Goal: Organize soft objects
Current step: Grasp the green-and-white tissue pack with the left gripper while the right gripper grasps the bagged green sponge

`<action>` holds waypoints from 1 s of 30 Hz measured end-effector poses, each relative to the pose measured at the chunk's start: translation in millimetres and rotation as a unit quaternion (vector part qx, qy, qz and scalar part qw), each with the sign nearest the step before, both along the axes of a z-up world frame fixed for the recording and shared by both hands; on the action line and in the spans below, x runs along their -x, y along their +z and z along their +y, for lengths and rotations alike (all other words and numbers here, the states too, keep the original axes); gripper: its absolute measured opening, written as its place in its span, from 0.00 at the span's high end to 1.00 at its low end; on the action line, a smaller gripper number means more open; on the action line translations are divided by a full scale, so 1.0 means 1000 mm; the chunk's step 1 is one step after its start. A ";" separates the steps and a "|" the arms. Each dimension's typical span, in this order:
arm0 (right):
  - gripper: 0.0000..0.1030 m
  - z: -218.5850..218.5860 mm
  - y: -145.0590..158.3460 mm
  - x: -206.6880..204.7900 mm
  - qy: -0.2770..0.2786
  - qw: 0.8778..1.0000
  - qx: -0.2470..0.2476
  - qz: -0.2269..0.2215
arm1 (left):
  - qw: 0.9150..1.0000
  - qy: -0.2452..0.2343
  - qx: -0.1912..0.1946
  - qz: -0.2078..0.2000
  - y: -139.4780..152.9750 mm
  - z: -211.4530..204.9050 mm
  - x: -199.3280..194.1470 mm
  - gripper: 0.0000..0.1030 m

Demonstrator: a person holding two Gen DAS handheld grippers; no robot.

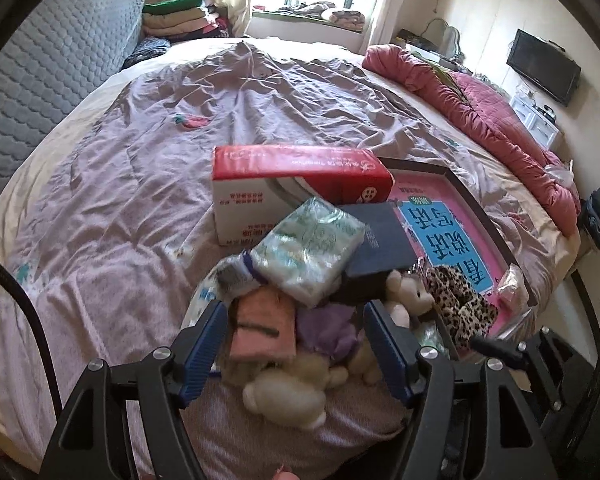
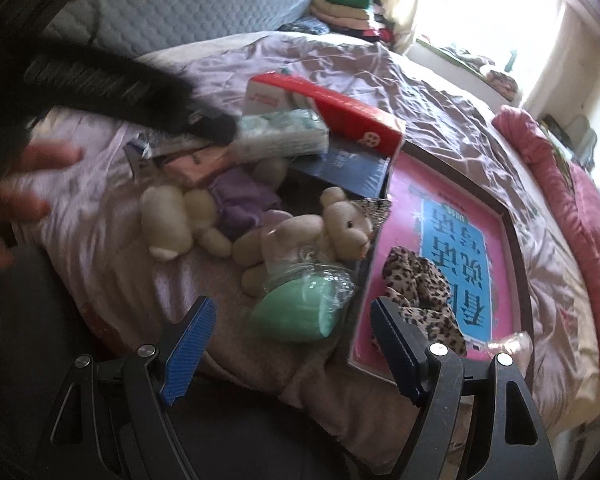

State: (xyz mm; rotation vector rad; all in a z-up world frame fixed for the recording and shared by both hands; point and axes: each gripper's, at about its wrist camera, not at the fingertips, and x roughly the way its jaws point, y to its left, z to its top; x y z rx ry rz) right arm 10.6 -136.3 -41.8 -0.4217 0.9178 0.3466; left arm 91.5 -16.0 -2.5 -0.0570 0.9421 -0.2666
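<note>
Right now my left gripper (image 1: pixel 295 344) hangs over the near end of the heap on the bed (image 1: pixel 139 168), jaws spread wide and empty. Between its blue pads (image 1: pixel 203 348) I see a folded pink cloth (image 1: pixel 261 330) and a crumpled purple cloth (image 1: pixel 332 334) side by side, neither pad touching them. Just below the jaws lies a cream plush toy (image 1: pixel 287 396). Ahead of the pink cloth a pack of tissues (image 1: pixel 310 250) leans against a dark blue book (image 1: pixel 380 240), and beyond both stands a red and white box (image 1: pixel 300 184). To the right of my left fingers sits a second plush bear (image 1: pixel 410 292), then a leopard-print cloth (image 1: pixel 460 300) lying on a pink-and-blue framed board (image 1: pixel 452 236).

My right gripper (image 2: pixel 289 340) is also wide open with nothing between its fingers. A mint green bundle in clear plastic (image 2: pixel 300 310) lies just ahead, in the gap between the pads and clear of them. The plush bear (image 2: pixel 332 232) rests directly beyond it, partly on the plastic. The leopard-print cloth (image 2: pixel 416 284) sits just past my right-hand pad on the board (image 2: pixel 400 184). Further ahead and to the left I find the cream toy (image 2: pixel 171 224) beside the purple cloth (image 2: pixel 239 200). A blurred hand (image 2: pixel 23 184) shows at the far left edge.
</note>
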 end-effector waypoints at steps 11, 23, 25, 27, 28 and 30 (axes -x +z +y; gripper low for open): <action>0.22 0.010 -0.017 -0.008 0.029 0.999 0.029 0.002 | 0.998 -0.052 -0.041 0.012 -0.014 -0.020 -0.034 0.31; 0.39 0.007 -0.034 -0.030 0.021 0.999 0.038 0.010 | 0.996 -0.065 -0.063 0.020 -0.027 -0.027 -0.055 0.31; 0.44 0.004 -0.035 -0.035 0.014 0.999 0.030 0.010 | 0.996 -0.063 -0.058 0.023 -0.028 -0.026 -0.058 0.31; 0.46 0.000 -0.035 -0.037 0.010 1.000 0.019 0.011 | 0.996 -0.061 -0.054 0.026 -0.029 -0.025 -0.062 0.31; 0.46 -0.001 -0.035 -0.037 0.009 1.000 0.014 0.012 | 0.996 -0.062 -0.054 0.027 -0.029 -0.025 -0.064 0.31; 0.47 -0.005 -0.036 -0.040 0.007 1.000 0.006 0.013 | 0.996 -0.062 -0.057 0.027 -0.030 -0.025 -0.067 0.31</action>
